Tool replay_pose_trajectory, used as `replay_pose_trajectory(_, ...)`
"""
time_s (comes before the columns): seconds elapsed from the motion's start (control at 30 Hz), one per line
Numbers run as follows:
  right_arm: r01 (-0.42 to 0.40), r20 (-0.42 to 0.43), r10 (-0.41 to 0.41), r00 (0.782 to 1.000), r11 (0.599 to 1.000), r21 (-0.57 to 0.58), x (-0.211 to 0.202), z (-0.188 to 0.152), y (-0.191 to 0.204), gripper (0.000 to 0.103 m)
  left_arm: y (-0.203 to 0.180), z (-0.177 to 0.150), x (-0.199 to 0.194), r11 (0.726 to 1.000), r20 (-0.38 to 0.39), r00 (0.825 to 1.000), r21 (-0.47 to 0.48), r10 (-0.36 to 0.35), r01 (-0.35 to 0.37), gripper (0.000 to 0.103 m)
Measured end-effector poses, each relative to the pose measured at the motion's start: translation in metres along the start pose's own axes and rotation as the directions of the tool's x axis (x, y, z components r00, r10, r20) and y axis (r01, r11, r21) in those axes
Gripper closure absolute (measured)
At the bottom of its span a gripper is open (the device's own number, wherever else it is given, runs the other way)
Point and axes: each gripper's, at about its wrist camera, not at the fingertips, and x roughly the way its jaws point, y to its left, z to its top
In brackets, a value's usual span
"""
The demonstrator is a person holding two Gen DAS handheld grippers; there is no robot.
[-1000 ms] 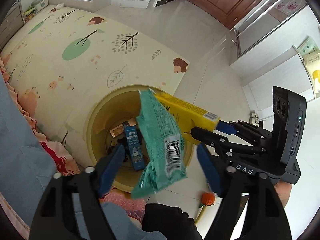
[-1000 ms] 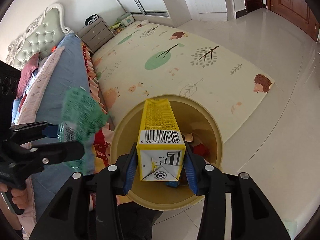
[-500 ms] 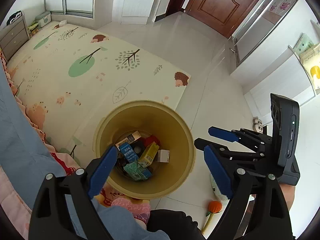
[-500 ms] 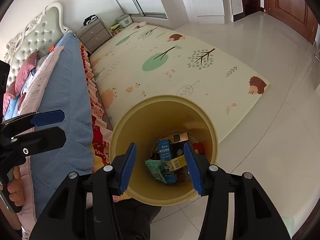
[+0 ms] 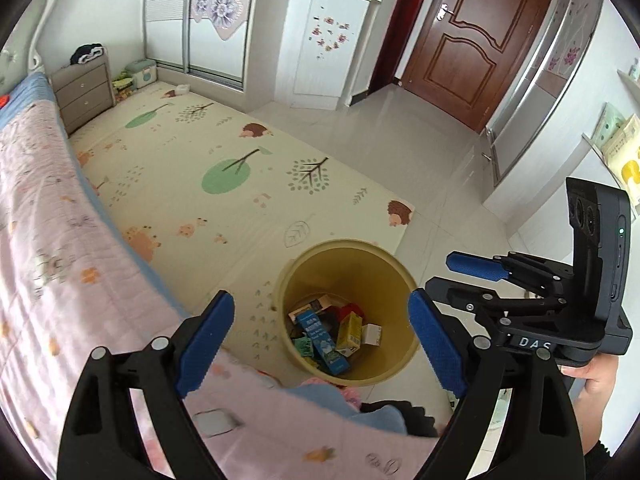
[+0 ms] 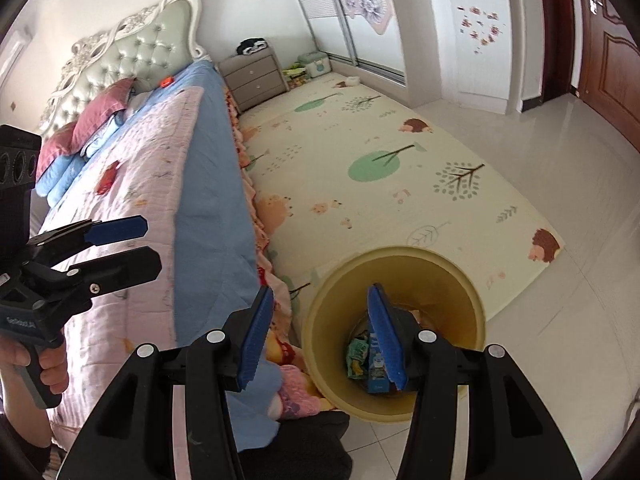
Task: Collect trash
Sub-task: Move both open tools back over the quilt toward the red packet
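Round yellow bin (image 5: 404,280) on the floor beside the bed (image 6: 192,184), blue, yellow and green cartons and wrappers (image 5: 332,336) heaped inside, left claw (image 5: 320,344) wide and empty, right claw (image 6: 320,332) parted, empty

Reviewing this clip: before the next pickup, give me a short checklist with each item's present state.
1. Left tool empty, jaws apart: ok.
2. Right tool empty, jaws apart: ok.
3. Bin upright by the bed: ok.
4. Green wrapper and yellow carton inside the bin: ok.
5. Room left in the bin: ok, trash only covers the bottom.
6. Next piece of trash located: cannot tell, none stands out.
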Motion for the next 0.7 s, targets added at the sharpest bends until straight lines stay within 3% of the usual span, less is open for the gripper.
replay_pose_trajectory(0.27,-0.125,-0.031,0.122,0.992,0.979,-0.163,0.026,0.018,0.116,0.054,0.091,-0.043,-0.078,0.98,0.06,0.982,-0.101,0.177,-0.17,0.014)
replay_pose_trajectory(0.7,-0.275,-0.128,0.246,0.961,0.9,-0.338,0.085,0.035,0.277,0.054,0.228,-0.108,-0.164,0.892,0.066,0.922,-0.288,0.382,-0.349,0.013)
